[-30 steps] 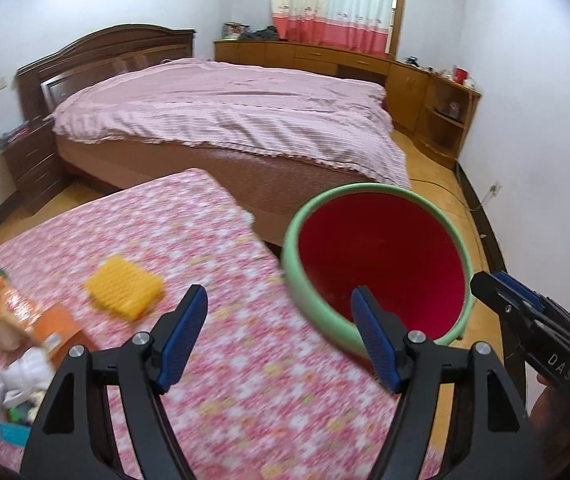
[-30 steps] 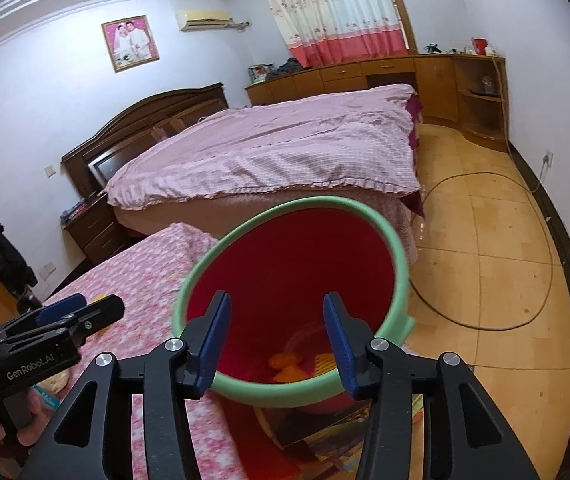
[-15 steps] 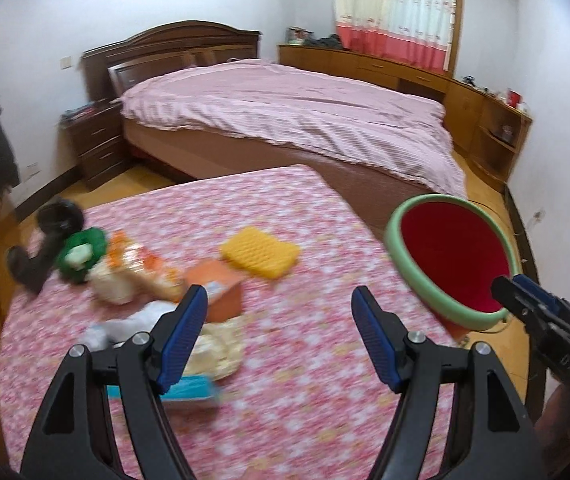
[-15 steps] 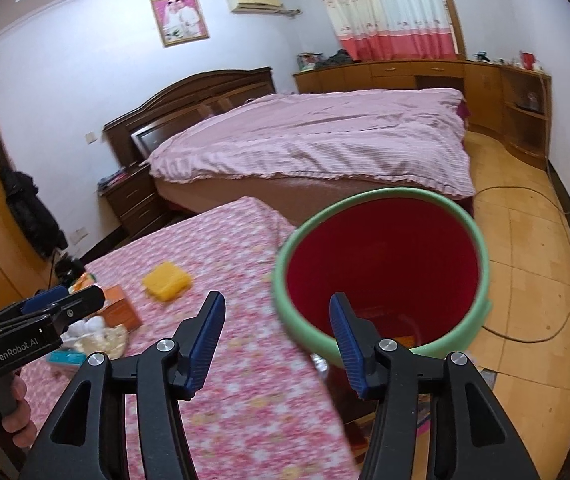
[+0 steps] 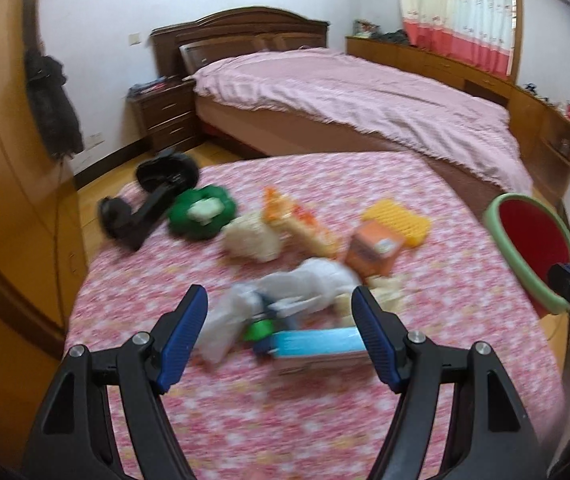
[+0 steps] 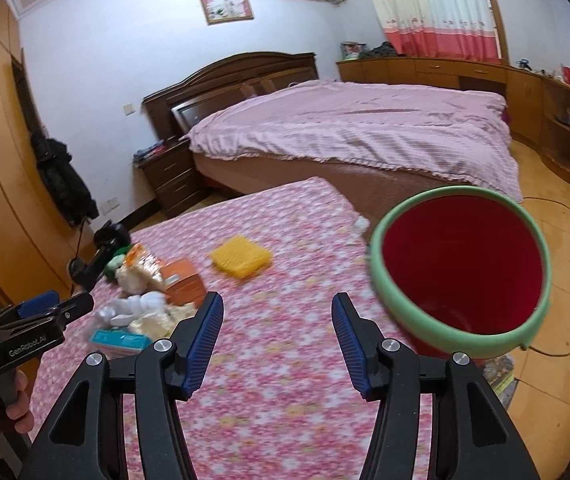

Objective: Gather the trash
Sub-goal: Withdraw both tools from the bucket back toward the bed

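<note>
Left gripper wide and empty, right gripper empty, no longer opening; trash just ahead of left gripper looks light, crinkly, so pinch its bunched middle

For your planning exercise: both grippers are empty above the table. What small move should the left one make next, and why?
Probably ease the left gripper down onto the crumpled white wrapper: its jaws stand open and empty, and that piece of the trash lies nearest, framed between them.

Both claws swung from bin, seemingly toward trash
</note>
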The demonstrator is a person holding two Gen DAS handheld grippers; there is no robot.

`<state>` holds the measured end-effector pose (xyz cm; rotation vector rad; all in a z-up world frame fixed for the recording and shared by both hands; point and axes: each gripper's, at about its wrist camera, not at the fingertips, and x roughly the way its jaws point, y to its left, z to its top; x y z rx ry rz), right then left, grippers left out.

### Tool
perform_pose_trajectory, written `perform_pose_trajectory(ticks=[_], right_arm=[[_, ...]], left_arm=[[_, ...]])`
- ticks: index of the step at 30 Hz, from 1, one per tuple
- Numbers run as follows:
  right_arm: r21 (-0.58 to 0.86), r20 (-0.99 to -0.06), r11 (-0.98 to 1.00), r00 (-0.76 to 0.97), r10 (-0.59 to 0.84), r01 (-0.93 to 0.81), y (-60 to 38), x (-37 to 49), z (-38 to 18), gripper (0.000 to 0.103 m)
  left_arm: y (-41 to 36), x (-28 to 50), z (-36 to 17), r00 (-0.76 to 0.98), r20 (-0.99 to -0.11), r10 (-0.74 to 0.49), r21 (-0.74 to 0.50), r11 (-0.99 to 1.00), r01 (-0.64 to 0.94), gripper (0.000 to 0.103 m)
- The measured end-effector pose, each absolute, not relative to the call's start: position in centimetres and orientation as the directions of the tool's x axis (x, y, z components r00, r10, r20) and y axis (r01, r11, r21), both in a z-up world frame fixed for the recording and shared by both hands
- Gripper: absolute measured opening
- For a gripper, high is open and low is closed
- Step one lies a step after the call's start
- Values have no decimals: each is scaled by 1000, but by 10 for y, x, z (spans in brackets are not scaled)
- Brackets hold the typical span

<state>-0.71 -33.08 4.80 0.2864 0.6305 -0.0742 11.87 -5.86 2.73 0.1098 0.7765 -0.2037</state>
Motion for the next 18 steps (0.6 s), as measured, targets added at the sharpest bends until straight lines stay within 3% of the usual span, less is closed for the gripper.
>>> perform_pose_trajectory(ticks=[9, 18], right_arm=[[237, -635, 967, 768, 85, 89, -289, 16, 35, 58], [233, -678, 971, 725, 116, 62, -261, 32, 18, 58]], left_arm=[[-13, 138, -9, 647, -760, -60, 42, 989, 141, 74], [6, 157, -40, 589, -804, -79, -3, 992, 129, 74]])
